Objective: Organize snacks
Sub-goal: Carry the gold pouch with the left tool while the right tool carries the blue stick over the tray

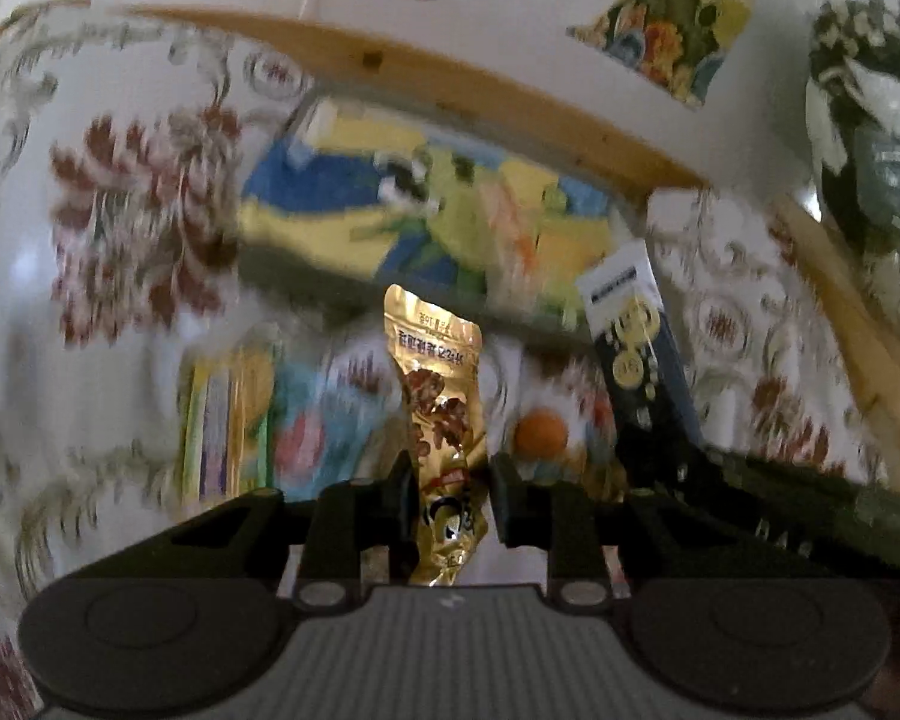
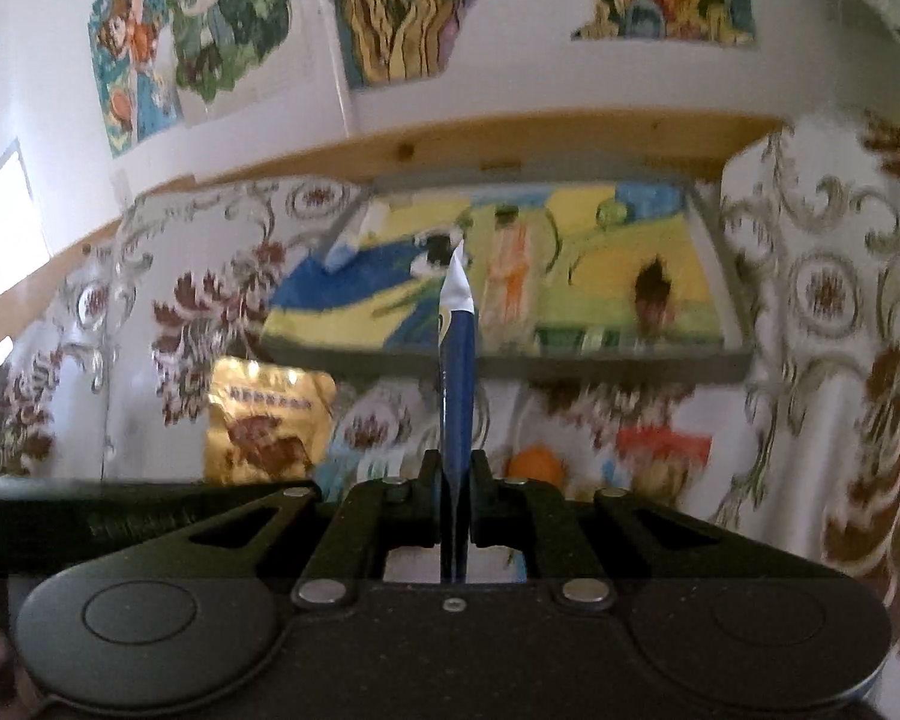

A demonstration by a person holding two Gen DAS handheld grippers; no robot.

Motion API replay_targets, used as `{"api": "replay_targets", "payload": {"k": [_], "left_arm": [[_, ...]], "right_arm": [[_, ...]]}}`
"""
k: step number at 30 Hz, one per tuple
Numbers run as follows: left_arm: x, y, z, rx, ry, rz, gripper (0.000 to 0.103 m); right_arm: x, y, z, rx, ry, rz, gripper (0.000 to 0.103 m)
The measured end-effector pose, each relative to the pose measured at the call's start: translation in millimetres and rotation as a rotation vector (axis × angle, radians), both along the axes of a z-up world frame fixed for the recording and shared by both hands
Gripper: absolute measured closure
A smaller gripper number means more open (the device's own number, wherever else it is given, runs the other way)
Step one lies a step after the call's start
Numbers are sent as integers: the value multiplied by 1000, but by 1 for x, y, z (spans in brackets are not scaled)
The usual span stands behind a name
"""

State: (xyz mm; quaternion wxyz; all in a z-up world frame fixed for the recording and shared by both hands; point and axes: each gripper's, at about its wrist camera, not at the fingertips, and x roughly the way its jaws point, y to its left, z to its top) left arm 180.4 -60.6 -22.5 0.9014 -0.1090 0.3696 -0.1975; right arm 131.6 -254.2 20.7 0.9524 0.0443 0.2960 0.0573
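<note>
Left gripper (image 1: 447, 498): jaws pinching gold snack packet (image 1: 441, 420) at its lower part; packet upright, long axis running near to far, printed top end pointing away toward tray (image 1: 342, 294)

Right gripper (image 2: 453, 501): jaws pressed onto blue snack packet (image 2: 457, 384), seen edge-on as a thin vertical strip, white sealed tip pointing far toward the tray; same packet in the left wrist view (image 1: 633, 336), flat face showing, tilted slightly left, just right of the gold one

Gold packet also in the right wrist view (image 2: 270, 420), left of the blue one, broad face toward camera

Tray: shallow, grey-rimmed, colourful picture on its floor, lying on floral tablecloth (image 1: 126, 228) beyond both packets

Other snacks on cloth, blurred: orange round item (image 1: 540, 435), colourful wrappers (image 1: 228, 420) near left

Far: wooden ledge (image 2: 510, 138), wall with pictures (image 2: 402, 6)
</note>
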Motion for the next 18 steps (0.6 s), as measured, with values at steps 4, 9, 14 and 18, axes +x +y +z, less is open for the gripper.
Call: {"api": "replay_targets", "payload": {"k": [4,9,14,18], "left_arm": [[29,-6,26,-46,-31,29,76],[75,-31,48,-30,-71,33,75],[117,-55,51,-2,-61,34,75],[142,-70,40,29,-23,33,75]], "right_arm": [[16,-10,13,-24,-56,4,96],[50,-33,26,-53,-148,-34,96],[92,-65,28,9,-164,-107,96],[125,-80,22,43,-163,-119,95]]}}
